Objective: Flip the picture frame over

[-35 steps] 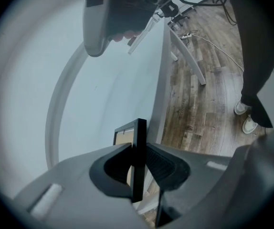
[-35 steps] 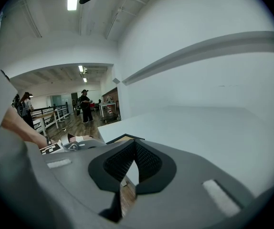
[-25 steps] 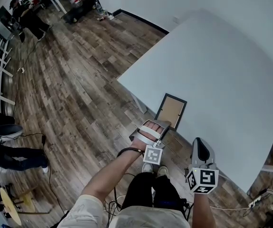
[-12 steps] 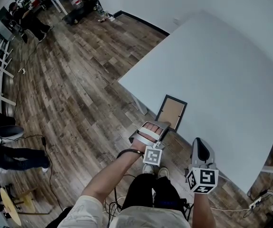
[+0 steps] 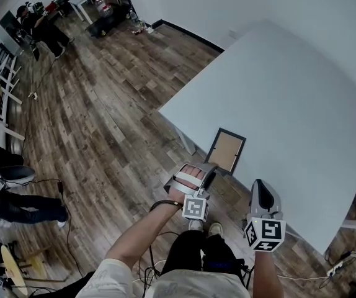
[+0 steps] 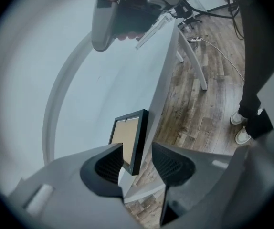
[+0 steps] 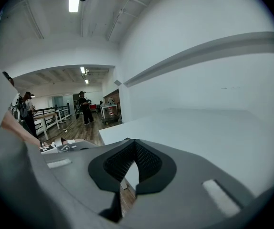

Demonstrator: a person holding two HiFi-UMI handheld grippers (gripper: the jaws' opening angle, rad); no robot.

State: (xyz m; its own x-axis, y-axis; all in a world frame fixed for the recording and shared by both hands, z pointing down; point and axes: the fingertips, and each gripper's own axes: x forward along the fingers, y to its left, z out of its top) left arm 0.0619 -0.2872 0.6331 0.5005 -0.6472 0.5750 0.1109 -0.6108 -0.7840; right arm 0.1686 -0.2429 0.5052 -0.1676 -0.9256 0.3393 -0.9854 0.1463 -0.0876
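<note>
Of two grippers, the left gripper (image 5: 204, 170) reaches toward the table's (image 5: 289, 92) near edge, jaws apart before the single frame (image 5: 226, 151) lying there, while the right gripper (image 5: 260, 188) hangs just off that edge, jaws together.

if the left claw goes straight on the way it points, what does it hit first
Probably the picture frame: its near edge lies ahead of the left claw, in line with its open jaws, though depth is unclear.
</note>
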